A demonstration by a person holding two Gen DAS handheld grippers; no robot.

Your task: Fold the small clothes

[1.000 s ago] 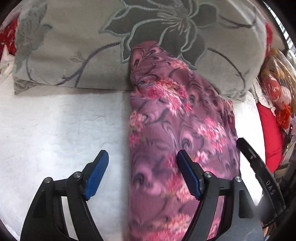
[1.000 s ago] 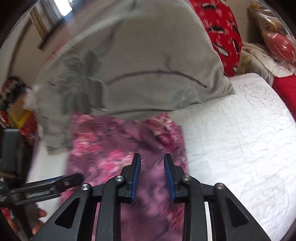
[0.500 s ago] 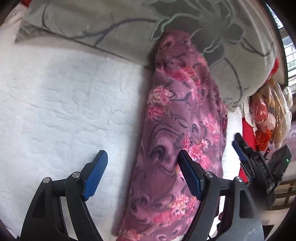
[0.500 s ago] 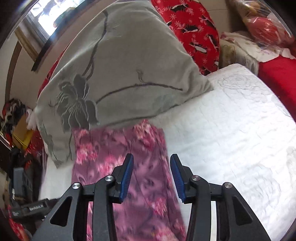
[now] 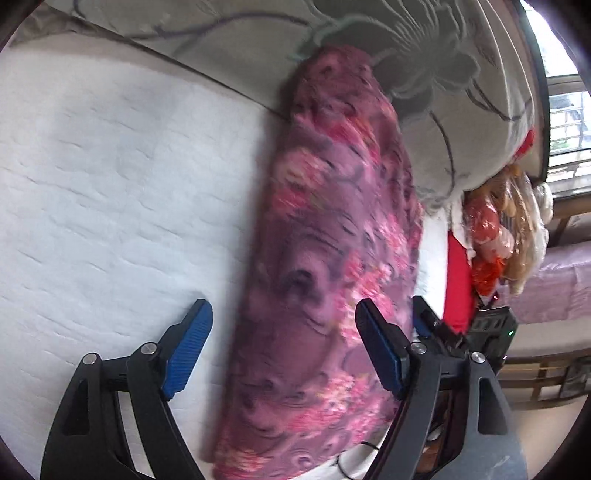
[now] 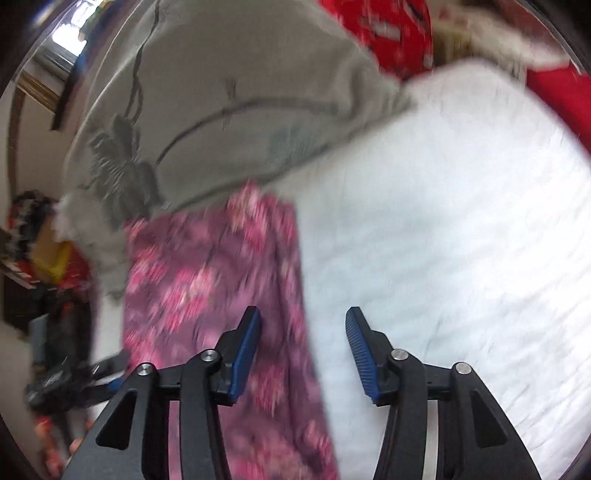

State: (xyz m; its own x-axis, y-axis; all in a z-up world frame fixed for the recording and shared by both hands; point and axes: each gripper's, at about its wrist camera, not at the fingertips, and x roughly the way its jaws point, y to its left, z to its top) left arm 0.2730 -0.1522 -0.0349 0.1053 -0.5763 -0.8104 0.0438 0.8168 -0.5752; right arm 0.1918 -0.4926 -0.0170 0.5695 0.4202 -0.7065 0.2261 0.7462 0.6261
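A purple garment with pink flowers (image 5: 328,258) lies as a long folded strip on the white quilted bed (image 5: 110,184), its far end against a grey pillow (image 5: 424,74). My left gripper (image 5: 284,350) stands open above the garment's near part, pads clear of the cloth. In the right wrist view the same garment (image 6: 207,280) runs under my right gripper (image 6: 303,354), whose jaws are opening; its right edge lies between the pads, which do not press on it. The other gripper (image 6: 85,376) shows at the left.
The grey flowered pillow (image 6: 221,103) leans at the head of the bed. A red patterned cushion (image 6: 391,33) and red cloth (image 5: 458,280) lie beyond it. Bagged items (image 5: 498,236) and wooden furniture (image 5: 546,369) stand beside the bed. White quilt (image 6: 461,221) spreads to the right.
The right gripper's jaws have spread from nearly closed to wide apart while it shifted toward the garment's right edge. The left gripper rolled and dipped, staying open over the cloth.
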